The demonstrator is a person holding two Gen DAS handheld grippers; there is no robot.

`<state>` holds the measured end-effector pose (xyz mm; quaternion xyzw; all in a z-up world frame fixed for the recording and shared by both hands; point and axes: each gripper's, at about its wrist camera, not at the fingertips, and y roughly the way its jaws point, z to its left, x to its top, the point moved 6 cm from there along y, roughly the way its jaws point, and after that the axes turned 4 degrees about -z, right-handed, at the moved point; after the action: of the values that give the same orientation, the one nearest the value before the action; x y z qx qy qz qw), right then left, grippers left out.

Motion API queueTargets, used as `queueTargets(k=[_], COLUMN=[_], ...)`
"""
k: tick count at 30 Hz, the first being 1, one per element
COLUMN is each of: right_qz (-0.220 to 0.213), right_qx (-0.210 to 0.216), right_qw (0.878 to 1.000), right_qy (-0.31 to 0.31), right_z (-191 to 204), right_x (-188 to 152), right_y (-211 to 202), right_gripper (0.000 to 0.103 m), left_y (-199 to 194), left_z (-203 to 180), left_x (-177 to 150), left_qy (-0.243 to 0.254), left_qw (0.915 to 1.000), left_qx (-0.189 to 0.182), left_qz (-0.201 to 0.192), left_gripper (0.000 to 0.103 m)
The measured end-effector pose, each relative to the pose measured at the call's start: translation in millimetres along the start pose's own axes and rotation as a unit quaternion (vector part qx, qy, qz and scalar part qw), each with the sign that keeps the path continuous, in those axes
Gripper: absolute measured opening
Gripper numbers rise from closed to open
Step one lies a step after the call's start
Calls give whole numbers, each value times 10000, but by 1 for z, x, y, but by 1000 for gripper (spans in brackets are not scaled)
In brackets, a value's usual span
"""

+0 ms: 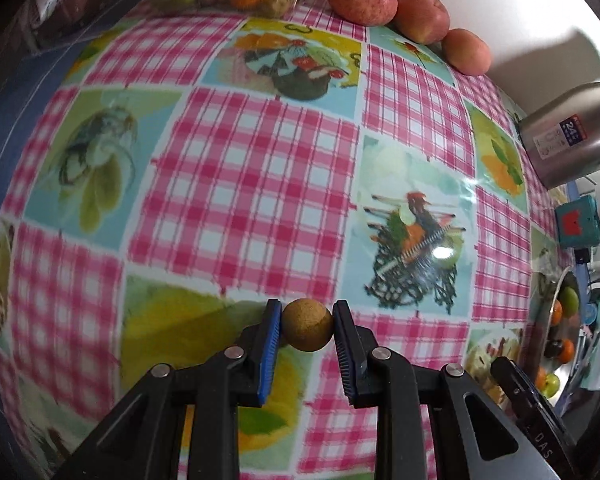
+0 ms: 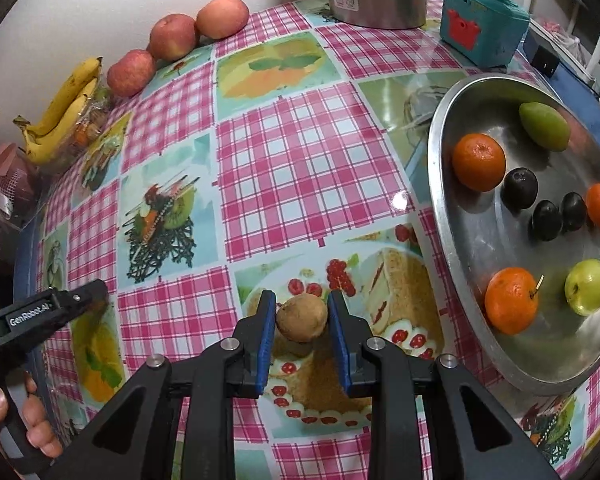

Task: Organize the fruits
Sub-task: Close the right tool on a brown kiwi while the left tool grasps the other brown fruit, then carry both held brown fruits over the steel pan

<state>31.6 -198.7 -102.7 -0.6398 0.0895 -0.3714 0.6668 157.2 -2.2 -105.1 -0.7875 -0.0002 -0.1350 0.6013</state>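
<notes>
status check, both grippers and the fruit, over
Left gripper shut on a small brown fruit. Right gripper shut on another brown fruit. Metal tray with fruit at right, path clear.

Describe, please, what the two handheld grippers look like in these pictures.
Both the left gripper and the right gripper are black plastic linkages with round silver pivot pins and two flat fingers faced with ribbed blue pads. In the right wrist view, the left gripper's body bears white "GenRobot.AI" lettering. No cables or sleeves show.
</notes>
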Motion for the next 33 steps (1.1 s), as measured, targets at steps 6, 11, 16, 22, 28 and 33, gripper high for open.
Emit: queueTargets(k=[6, 11, 16, 22, 28, 33], right_qz=[-68, -143, -209, -299, -374, -442], right_qx=[135, 236, 353, 467, 497, 412], right_qw=[9999, 9996, 9992, 9984, 9979, 9980], right_qy=[28, 28, -3, -124, -173, -185], right_z=[0, -3, -7, -9, -18, -32], right_x=[-4, -4, -4, 0, 5, 8], right_y=[-17, -29, -41, -54, -62, -66], right_gripper=[27, 27, 27, 27, 27, 27], left_y=[-16, -30, -41, -52, -58, -62], left_z=[-8, -19, -36, -59, -93, -111], left_x=[-23, -35, -45, -50, -52, -53], left_qy=[-272, -483, -529, -461, -362, -226], left_qw=[9996, 9986, 9981, 9976, 9968, 9964], left_qx=[-76, -181, -212, -253, -373, -394], left_qz=[-39, -114, -241, -450, -615, -711], left_gripper=[28, 28, 28, 28, 28, 28])
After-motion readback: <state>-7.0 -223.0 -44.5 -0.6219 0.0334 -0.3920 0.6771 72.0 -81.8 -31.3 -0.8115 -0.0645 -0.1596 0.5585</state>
